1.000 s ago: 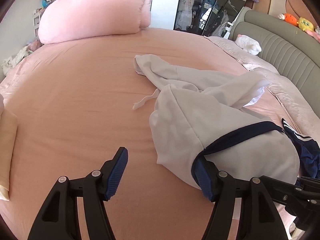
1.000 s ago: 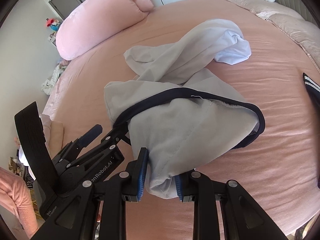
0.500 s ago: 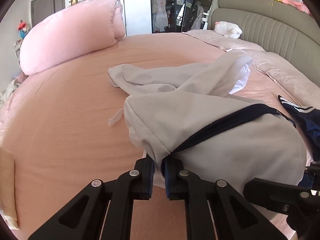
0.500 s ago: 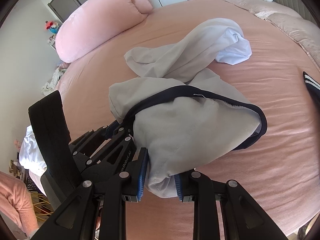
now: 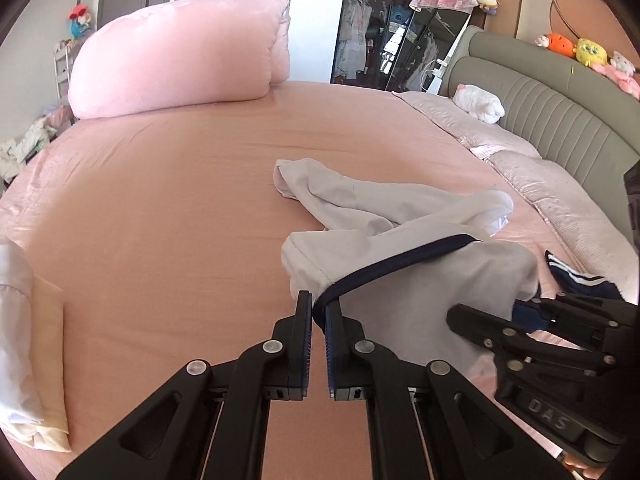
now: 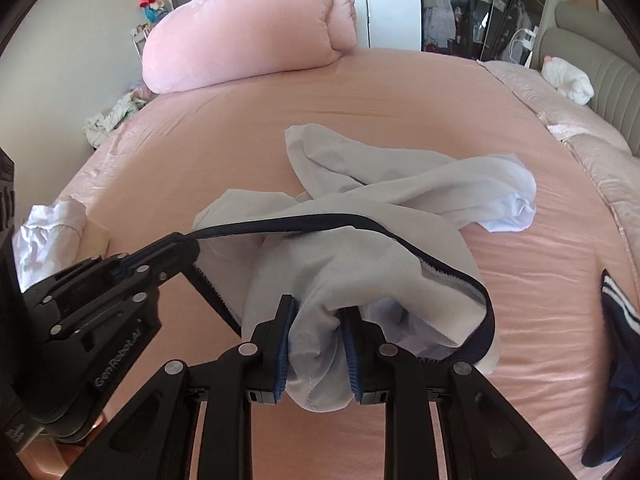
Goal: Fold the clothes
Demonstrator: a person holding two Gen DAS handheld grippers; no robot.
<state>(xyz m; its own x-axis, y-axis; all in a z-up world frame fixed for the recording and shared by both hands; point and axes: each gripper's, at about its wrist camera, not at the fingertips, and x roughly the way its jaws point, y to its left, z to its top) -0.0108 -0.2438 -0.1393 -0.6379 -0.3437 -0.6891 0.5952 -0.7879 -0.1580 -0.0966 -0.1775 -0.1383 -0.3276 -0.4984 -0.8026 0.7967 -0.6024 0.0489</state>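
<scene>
Trousers (image 5: 400, 216) lie crumpled on the bed (image 5: 180, 200); the left hand-held gripper (image 5: 318, 312) pinches their navy waistband (image 5: 400, 264), the right hand-held gripper (image 6: 316, 320) tightens on bunched cloth. Next, I judge: lift and spread them flat.

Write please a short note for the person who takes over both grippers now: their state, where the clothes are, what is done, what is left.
Left gripper: shut on the navy waistband of the grey trousers.
Right gripper: closing on a bunch of the grey cloth beside the waistband.
Trousers: waist end raised, legs crumpled and crossed on the pink bed.
Done: both grips taken.
Left: spread flat, then fold. The navy garment waits to the right.
</scene>
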